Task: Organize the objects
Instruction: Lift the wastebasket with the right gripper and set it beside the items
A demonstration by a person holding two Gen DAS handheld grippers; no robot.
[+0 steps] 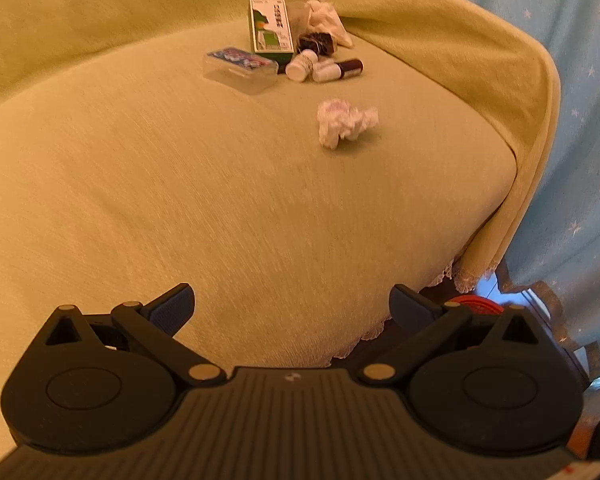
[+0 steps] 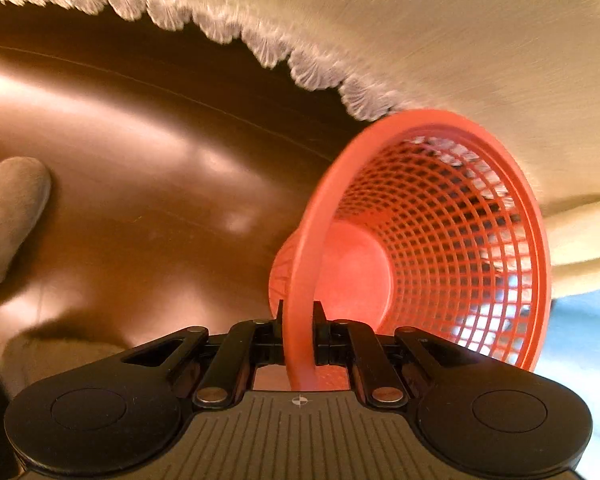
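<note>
I am pinching the rim of the orange mesh basket (image 2: 440, 232) with my right gripper (image 2: 299, 314), pads pressing on either side of it; the basket is tilting toward three o'clock over the brown floor (image 2: 140, 184), beside the sofa cover's lace edge (image 2: 260, 46); I am holding my left gripper (image 1: 292, 304) spread wide, with nothing between its fingers, over the yellow-green sofa seat (image 1: 220, 200); a crumpled tissue (image 1: 346, 120) is lying at one o'clock; beyond it, at twelve, a green box (image 1: 270, 26), a clear case (image 1: 240, 68) and small bottles (image 1: 324, 68) are clustering together.
</note>
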